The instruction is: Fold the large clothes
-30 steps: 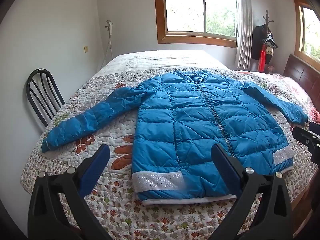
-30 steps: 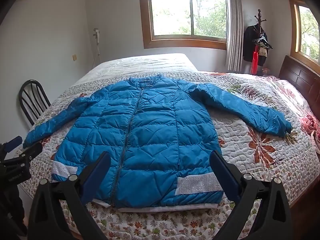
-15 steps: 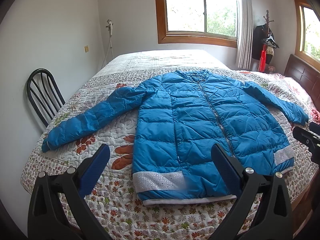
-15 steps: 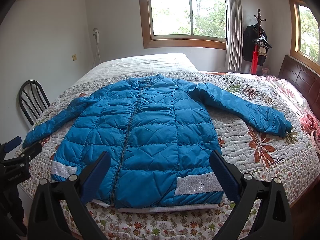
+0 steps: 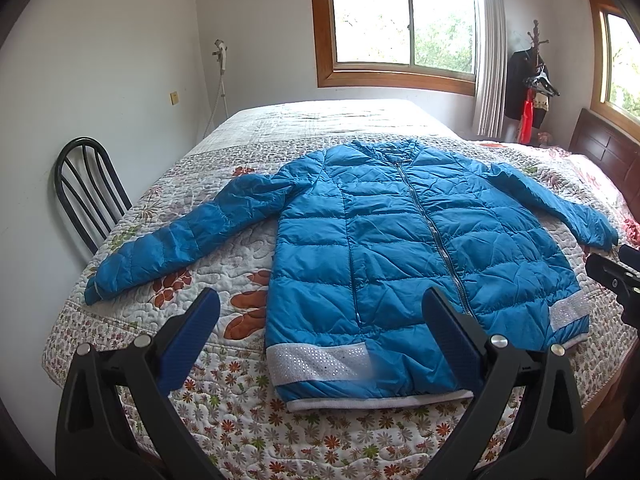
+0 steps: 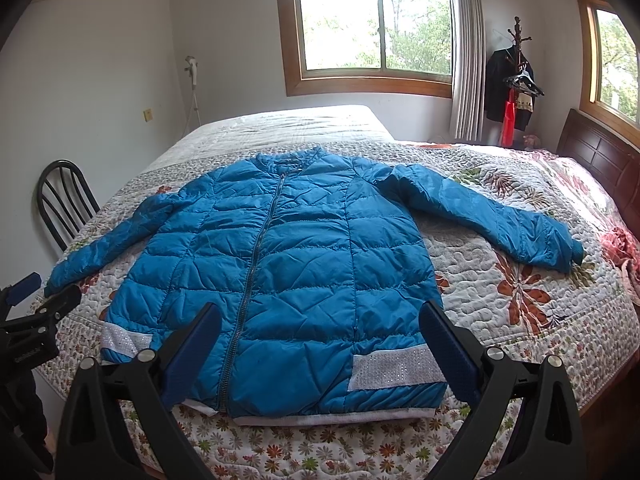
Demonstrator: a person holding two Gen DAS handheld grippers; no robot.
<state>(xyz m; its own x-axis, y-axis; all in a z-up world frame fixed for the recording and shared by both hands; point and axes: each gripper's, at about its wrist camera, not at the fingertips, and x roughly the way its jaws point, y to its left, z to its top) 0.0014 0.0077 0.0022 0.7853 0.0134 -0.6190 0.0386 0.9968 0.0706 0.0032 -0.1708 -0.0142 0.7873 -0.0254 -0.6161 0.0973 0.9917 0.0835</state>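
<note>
A blue quilted puffer jacket (image 5: pixel 400 248) lies flat and zipped on the bed, front up, both sleeves spread out; it also shows in the right wrist view (image 6: pixel 288 264). Its hem with silver bands faces me. My left gripper (image 5: pixel 320 340) is open and empty, hovering above the near hem on the jacket's left half. My right gripper (image 6: pixel 320 344) is open and empty above the hem's right half. Each gripper shows at the edge of the other's view, the right (image 5: pixel 612 276) and the left (image 6: pixel 36 312).
The bed (image 5: pixel 248 412) has a floral quilt. A black chair (image 5: pixel 86 192) stands at its left side by the wall. A dark wooden headboard (image 6: pixel 600 160) is on the right. A coat rack (image 6: pixel 516 76) stands by the window curtain.
Both views shifted very slightly; the jacket and the grippers' open jaws are unchanged.
</note>
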